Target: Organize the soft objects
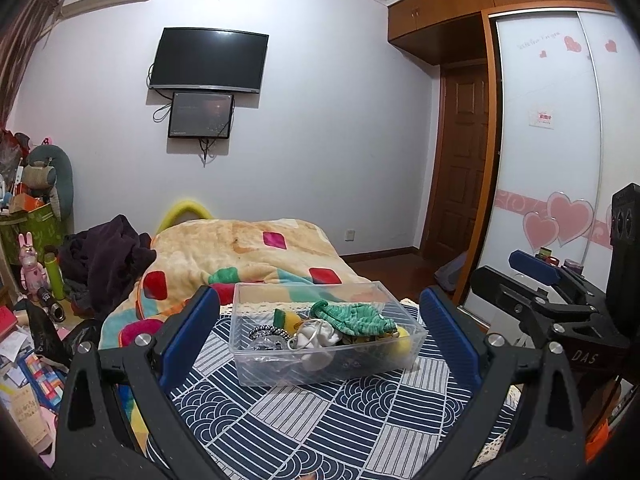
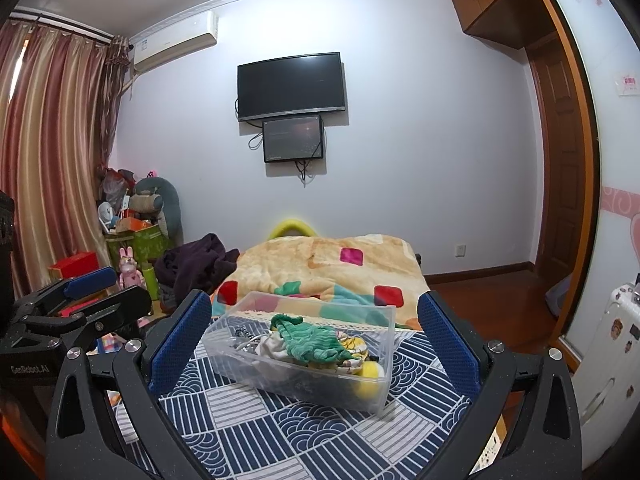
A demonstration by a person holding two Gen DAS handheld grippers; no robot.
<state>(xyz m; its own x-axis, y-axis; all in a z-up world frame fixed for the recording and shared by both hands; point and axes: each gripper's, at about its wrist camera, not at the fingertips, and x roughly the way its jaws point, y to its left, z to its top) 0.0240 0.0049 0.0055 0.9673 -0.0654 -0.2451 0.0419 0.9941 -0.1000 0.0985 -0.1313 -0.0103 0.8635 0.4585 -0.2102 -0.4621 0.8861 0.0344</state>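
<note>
A clear plastic box (image 1: 362,294) stands on the blue-and-white patterned cloth (image 1: 320,420). It holds a green knitted piece (image 1: 352,316), a white soft item (image 1: 318,334), a yellow sponge (image 1: 404,344) and hair ties (image 1: 266,332). My left gripper (image 1: 320,338) is open and empty, short of the box. My right gripper (image 2: 314,340) is open and empty too, with the box (image 2: 360,312) and its green piece (image 2: 312,338) ahead. The right gripper shows at the right of the left wrist view (image 1: 536,270).
A bed with a peach patterned blanket (image 1: 248,248) lies behind the cloth, a dark garment (image 1: 108,256) at its left. Clutter and toys (image 1: 32,280) fill the left floor. A wardrobe (image 1: 552,140) and door stand right. A white suitcase (image 2: 612,360) is at far right.
</note>
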